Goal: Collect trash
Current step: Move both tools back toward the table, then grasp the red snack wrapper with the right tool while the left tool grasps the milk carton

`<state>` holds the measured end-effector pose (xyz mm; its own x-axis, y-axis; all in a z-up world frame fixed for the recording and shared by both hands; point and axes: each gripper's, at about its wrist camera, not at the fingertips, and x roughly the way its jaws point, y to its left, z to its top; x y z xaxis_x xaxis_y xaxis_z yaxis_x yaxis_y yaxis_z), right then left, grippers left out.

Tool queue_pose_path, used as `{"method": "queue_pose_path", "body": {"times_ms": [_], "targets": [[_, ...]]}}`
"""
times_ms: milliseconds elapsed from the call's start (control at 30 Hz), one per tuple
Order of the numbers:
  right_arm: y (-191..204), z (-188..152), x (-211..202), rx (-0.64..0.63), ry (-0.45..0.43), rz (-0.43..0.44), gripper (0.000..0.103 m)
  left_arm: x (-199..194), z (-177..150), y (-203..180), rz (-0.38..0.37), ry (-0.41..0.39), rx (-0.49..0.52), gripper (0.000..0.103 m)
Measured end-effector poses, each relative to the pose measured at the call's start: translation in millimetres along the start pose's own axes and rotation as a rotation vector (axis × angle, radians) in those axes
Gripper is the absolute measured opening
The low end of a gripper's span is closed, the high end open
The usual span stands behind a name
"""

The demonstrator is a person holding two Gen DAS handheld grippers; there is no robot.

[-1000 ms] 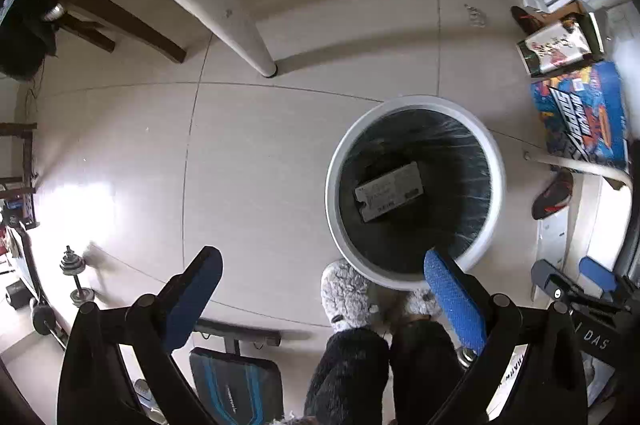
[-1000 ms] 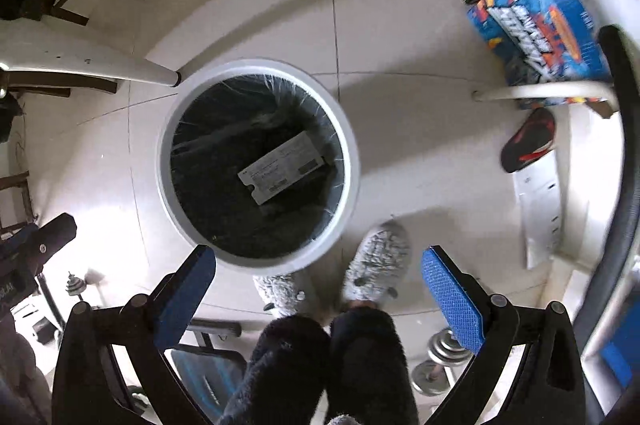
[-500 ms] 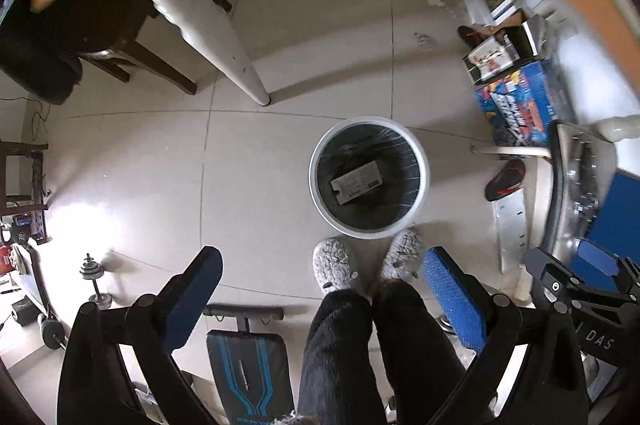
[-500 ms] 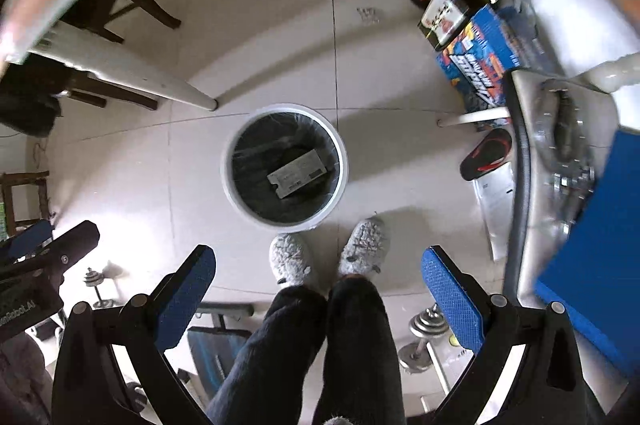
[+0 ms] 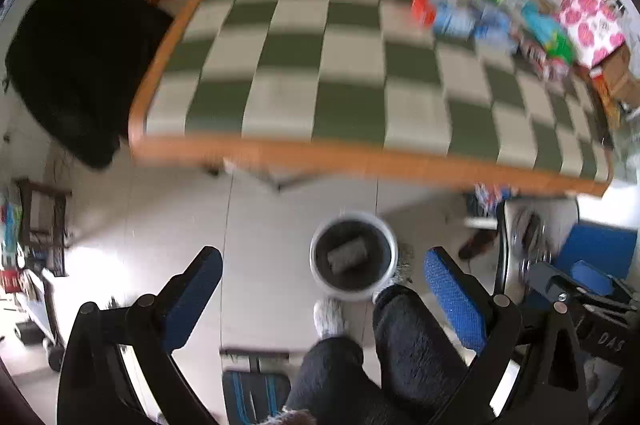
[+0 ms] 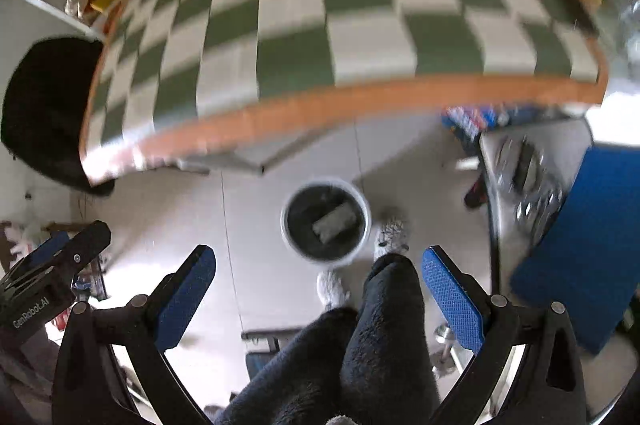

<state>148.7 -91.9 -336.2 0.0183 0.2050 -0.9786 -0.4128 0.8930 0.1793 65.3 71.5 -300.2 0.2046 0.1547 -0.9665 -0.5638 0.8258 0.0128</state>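
A round white trash bin [image 5: 390,245] with a black liner stands on the floor below the table; a flat box [image 5: 347,255] lies inside it. It also shows in the right wrist view [image 6: 285,225] with the box [image 6: 334,221]. My left gripper [image 5: 322,291] is open and empty, high above the floor. My right gripper [image 6: 318,289] is open and empty too. On the checkered table [image 5: 320,65] lie several boxes and packets [image 5: 460,17], blurred.
The table's orange edge [image 5: 360,157] runs across both views. A black chair [image 5: 80,57] stands at the table's left. The person's legs [image 5: 380,345] and slippers are below the grippers. A blue-seated stool [image 6: 580,245] is at the right.
Both grippers have risen from just over the bin to above the table's edge; the bin looks smaller and the table top has come into view. Both stay open.
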Motion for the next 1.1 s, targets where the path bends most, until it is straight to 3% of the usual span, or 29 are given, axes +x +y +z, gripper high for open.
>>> {"method": "queue_pose_path", "body": {"times_ms": [100,233,400,533,700,867,967,1033,1100], "targets": [[-12,50,-21,-0.003,-0.038,-0.056,0.103,-6,47,-21,0.037,-0.049,0.036,0.103],[-57,122,-38,0.111,-0.080,-0.055,0.103,1,109,-38,0.049,-0.071,0.027,0.103],[-136,217,-15,0.299,-0.078,-0.047,0.103,39,182,-66,-0.005,0.026,-0.035,0.103],[-177,272,19,0.369,-0.032,-0.060,0.102,80,228,-86,-0.043,0.133,-0.080,0.103],[-197,315,57,0.400,0.028,-0.052,0.094,126,270,-112,-0.084,0.243,-0.104,0.103],[-203,337,84,0.419,0.076,-0.036,0.091,159,288,-134,-0.051,0.301,-0.055,0.103],[-204,345,93,0.420,0.094,-0.028,0.083,174,290,-143,-0.013,0.314,-0.022,0.102],[-200,350,94,0.398,0.079,-0.044,0.074,174,290,-145,0.014,0.287,-0.014,0.098],[-193,355,93,0.364,0.061,-0.042,0.049,172,289,-147,0.015,0.268,-0.009,0.095]]}}
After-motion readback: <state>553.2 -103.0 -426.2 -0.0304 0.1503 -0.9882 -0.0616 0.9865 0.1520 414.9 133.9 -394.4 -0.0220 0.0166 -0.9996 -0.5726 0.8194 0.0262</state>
